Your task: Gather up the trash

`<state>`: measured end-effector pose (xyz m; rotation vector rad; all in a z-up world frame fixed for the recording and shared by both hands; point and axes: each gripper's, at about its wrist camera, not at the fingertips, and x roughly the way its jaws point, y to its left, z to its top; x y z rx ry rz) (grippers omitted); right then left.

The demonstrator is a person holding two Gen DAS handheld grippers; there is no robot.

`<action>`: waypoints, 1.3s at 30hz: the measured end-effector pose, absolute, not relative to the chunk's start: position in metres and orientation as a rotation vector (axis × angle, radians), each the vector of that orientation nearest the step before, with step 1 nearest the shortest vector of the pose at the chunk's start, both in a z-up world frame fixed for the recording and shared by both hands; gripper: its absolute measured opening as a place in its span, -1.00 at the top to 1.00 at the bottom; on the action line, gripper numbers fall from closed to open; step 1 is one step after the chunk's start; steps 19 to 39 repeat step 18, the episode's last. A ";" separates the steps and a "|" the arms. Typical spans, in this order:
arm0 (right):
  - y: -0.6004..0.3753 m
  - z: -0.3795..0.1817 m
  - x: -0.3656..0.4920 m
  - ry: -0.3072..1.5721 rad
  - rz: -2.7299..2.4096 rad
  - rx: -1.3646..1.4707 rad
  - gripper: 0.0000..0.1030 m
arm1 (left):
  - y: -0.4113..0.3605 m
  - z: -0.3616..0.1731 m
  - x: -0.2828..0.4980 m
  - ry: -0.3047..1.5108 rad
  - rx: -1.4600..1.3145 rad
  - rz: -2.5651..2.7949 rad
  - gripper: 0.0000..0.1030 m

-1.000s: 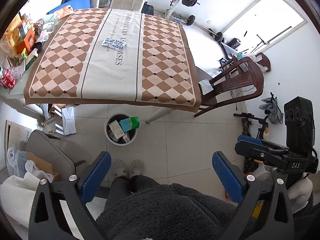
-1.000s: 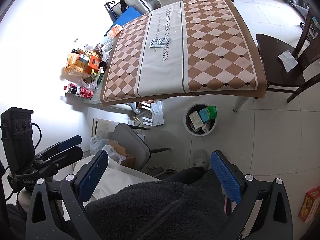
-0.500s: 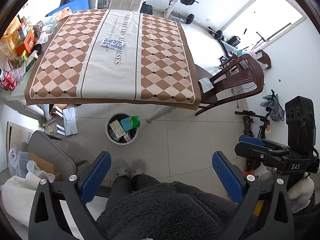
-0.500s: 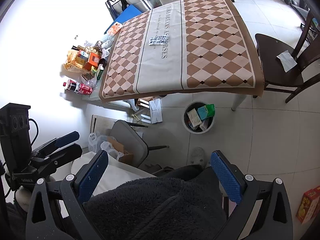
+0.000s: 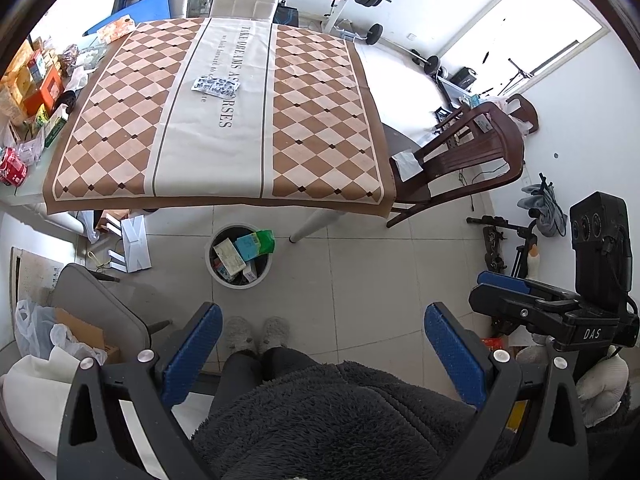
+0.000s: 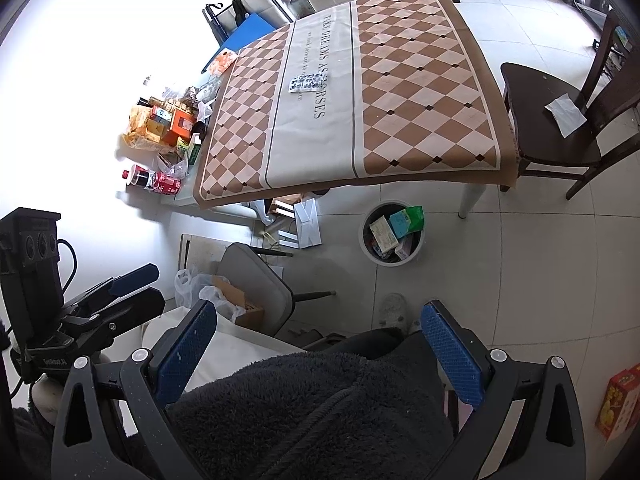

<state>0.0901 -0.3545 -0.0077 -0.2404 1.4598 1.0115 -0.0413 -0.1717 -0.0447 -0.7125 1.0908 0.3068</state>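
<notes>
Both tongs are held high and back from the table [image 5: 224,184], likely to take in the whole room. The left tongs [image 5: 320,344] gape wide and empty at the bottom of the frame; the right tongs [image 6: 320,340] do the same in their own view. 1 flat foil wrapper [image 5: 216,87] lies alone on the cloth's pale centre stripe, upper middle of the frame, apparently the trash left to fetch. The bin [image 5: 239,255] stands on the floor just below the table's near edge, already packed with boxes, handy for dropping things in.

bin [image 5: 224,280] contents: partly buried | wrapper [image 5: 216,86] print: unreadable
</notes>
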 end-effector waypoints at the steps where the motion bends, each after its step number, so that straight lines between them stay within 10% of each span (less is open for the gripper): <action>1: -0.354 -0.008 0.090 1.459 1.012 -0.242 -1.00 | -0.172 -0.045 -0.041 1.091 -0.713 0.308 -1.00; 39: -0.357 -0.008 0.089 1.461 1.011 -0.236 -1.00 | -0.172 -0.045 -0.042 1.093 -0.713 0.309 -1.00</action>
